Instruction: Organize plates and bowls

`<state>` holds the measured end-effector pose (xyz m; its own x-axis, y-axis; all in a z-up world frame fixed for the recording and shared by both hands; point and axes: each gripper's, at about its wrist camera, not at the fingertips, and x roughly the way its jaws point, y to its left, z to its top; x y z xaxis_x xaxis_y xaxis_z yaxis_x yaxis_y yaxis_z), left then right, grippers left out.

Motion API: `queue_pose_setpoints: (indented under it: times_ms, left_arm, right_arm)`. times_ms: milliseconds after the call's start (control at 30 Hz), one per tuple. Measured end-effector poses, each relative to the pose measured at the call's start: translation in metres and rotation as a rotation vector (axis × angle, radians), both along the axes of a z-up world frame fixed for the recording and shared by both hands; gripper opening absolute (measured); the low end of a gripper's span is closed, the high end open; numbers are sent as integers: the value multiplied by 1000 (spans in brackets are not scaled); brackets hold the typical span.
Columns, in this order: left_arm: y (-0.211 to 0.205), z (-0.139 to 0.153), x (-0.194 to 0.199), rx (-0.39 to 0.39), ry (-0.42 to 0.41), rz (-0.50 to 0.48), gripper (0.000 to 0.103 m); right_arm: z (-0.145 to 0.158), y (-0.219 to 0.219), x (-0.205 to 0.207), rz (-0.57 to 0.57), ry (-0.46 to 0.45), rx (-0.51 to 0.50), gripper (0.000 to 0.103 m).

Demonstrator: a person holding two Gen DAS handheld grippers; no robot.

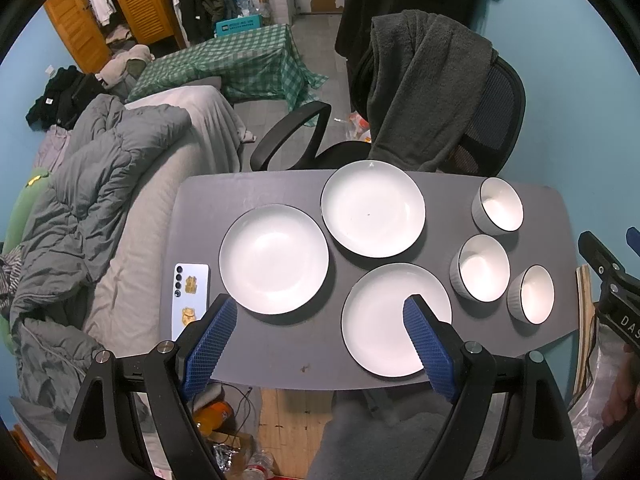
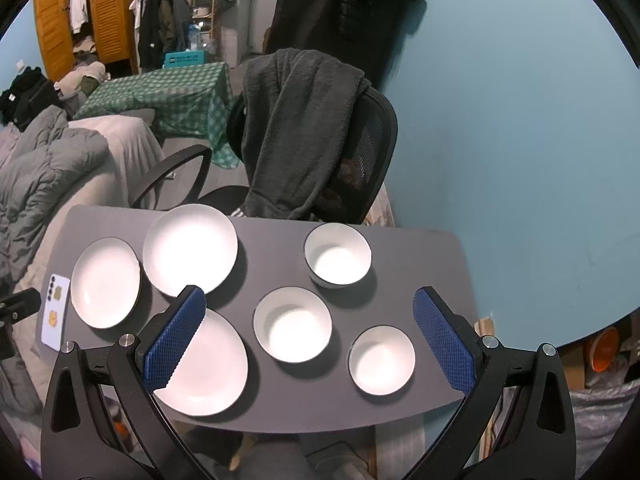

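1. Phone point(image 1: 191, 300): lies flat at the left edge of the counter point(image 1: 280, 356), toward the near-left corner. It is not part of the task.
2. Left plate point(image 1: 274, 259): rests flat on the counter just beside the phone, alone, with nothing stacked on it.
3. Far plate point(image 1: 373, 209): sits at the far edge of the counter, close to the left plate; whether the rims touch cannot be told.
4. Near plate point(image 1: 384, 320): sits at the near edge, its rim reaching the counter's front edge. All three plates lie singly.
5. Far bowl point(image 2: 337, 255): stands upright toward the far-right corner, empty.
6. Middle bowl point(image 2: 293, 329): stands upright between the near plate and the other bowls, empty.
7. Near bowl point(image 2: 381, 360): stands upright toward the near-right corner, empty. No bowl is nested in another.
8. Left tongs point(image 1: 320, 336): spread wide, holding nothing, raised above the near edge over the gap between the left plate and the near plate.
9. Right tongs point(image 2: 308, 340): spread wide, holding nothing, raised above the near edge with the middle bowl and near bowl framed between the fingers.
10. Progress, judged from the layout: nothing is organized yet. Stacking the three plates and nesting the three bowls remain.
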<state>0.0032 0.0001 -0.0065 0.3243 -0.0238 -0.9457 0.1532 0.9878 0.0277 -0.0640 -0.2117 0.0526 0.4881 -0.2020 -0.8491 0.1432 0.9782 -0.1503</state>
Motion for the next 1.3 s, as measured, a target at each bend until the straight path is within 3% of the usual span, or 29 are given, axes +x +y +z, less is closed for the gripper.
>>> queue_pose_setpoints:
  times_ms: [1300]
  left_arm:
    - [9, -7, -11, -11, 6, -11, 87]
  right_arm:
    - [-4, 10, -9, -8, 16, -7, 102]
